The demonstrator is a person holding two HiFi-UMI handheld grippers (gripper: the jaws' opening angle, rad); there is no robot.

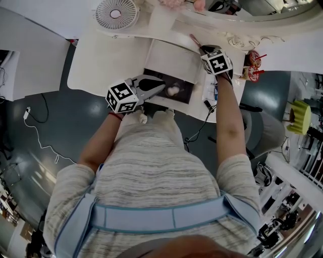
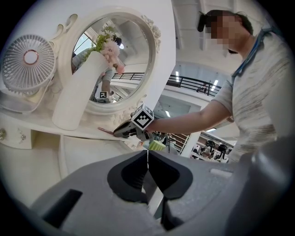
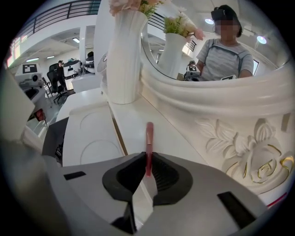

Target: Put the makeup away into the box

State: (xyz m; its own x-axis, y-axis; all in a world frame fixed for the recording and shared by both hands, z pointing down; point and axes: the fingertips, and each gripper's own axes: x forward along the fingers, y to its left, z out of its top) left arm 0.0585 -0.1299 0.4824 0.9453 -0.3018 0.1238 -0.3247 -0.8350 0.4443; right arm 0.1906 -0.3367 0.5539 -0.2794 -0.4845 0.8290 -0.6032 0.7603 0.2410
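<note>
A slim pink makeup stick (image 3: 149, 143) lies along the white vanity shelf (image 3: 138, 120), below the mirror's carved frame. My right gripper (image 3: 148, 161) is shut on its near end, and the far end pokes out past the jaws. In the head view the right gripper (image 1: 198, 46) is at the upper right with the stick (image 1: 194, 39) ahead of it. The left gripper view shows the same stick (image 2: 105, 131). My left gripper (image 1: 162, 86) is shut and empty, hovering level over the dark-lined box (image 1: 185, 93). A pale round item (image 1: 173, 91) lies in the box.
A white desk fan (image 1: 116, 13) stands at the back left, a tall white vase (image 3: 124, 50) beside the oval mirror (image 2: 115, 60). A white panel (image 1: 174, 58) with embossed circles lies behind the box. Small red items (image 1: 254, 65) sit at the table's right edge.
</note>
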